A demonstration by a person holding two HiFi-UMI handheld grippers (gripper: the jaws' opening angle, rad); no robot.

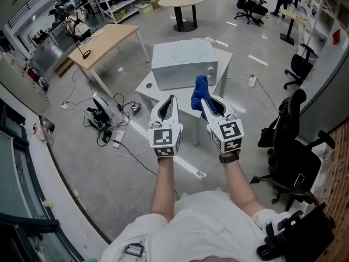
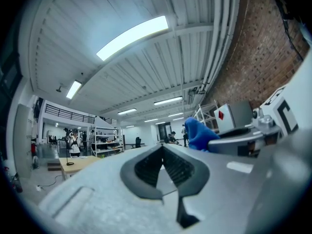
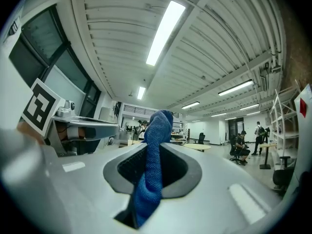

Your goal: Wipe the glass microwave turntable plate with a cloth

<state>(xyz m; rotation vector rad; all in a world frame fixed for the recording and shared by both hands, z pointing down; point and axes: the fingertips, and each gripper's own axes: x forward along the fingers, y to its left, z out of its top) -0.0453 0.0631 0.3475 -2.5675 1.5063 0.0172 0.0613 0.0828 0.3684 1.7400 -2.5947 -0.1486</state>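
2 claws raised on the near side of the microwave, wiping not yet begun.
Just in front of the microwave, the right claw is clenched on a blue cloth that stands up past its jaws, seemingly readied for wiping. Beside it, the left claw is closed on nothing. The microwave sits on a white bench. The glass plate shows nowhere and is probably inside the microwave.

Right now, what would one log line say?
left gripper: shut, empty | right gripper: shut on blue cloth | microwave: ahead, untouched

head: steeply down | gripper views: upward along jaws (all share cloth)
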